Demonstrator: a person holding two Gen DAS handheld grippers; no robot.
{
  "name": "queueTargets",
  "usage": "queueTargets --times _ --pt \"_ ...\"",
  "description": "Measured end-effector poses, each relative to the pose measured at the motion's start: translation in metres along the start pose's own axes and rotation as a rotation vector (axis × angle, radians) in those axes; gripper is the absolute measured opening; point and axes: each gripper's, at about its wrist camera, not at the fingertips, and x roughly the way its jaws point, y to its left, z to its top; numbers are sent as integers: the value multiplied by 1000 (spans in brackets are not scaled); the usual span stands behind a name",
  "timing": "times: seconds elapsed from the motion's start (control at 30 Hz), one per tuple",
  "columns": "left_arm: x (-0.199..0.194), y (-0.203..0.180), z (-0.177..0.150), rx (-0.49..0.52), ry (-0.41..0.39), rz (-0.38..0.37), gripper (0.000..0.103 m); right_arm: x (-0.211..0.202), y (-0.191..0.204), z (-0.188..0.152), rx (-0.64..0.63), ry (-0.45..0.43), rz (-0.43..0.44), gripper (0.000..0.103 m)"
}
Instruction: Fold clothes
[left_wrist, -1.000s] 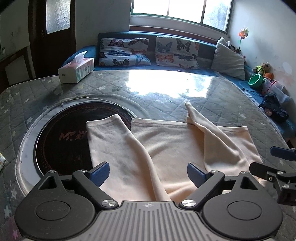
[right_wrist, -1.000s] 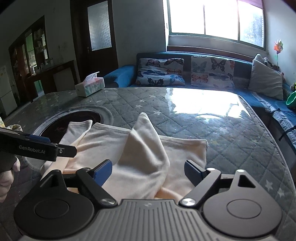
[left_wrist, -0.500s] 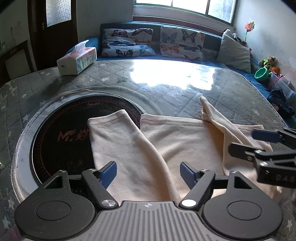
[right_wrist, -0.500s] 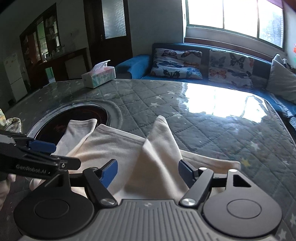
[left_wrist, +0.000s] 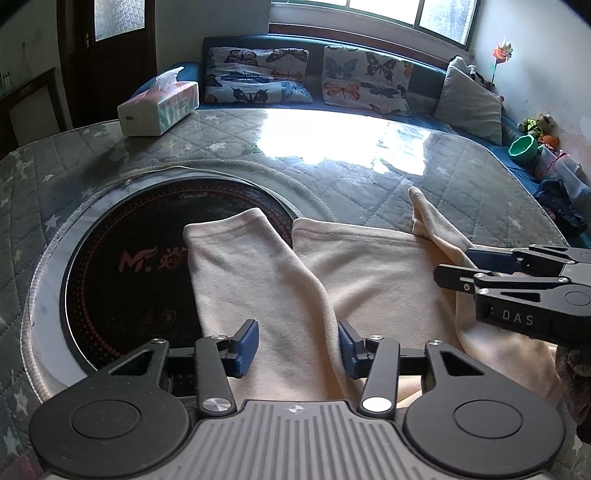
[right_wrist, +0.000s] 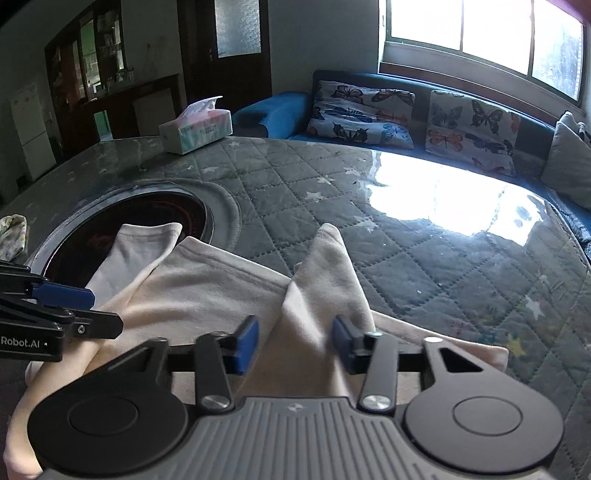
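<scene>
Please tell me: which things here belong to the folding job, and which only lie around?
Job: cream garment; left gripper and right gripper, both closing with cloth between the jaws.

Lying about: tissue box, butterfly cushions, green bowl, small cloth at the table edge.

Home living room — sofa (left_wrist: 424, 79), butterfly cushions (left_wrist: 258, 75)

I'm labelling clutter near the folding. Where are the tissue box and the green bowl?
tissue box (left_wrist: 159, 110), left wrist view, on its front side.
green bowl (left_wrist: 522, 147), left wrist view, on its outer wall.
</scene>
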Motion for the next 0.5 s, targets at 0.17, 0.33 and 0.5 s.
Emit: queueTargets --times 0.17,0.33,0.5 --pt "-1 -4 0 16 -6 -8 43 -4 -3 -3 -9 8 -11 12" --pt "-3 -6 -2 33 -15 -33 16 -17 -7 -8 -4 -19 -28 7" --pt "-12 -3 -5 34 -46 -63 5 -41 -14 -13 13 -64 -48 7"
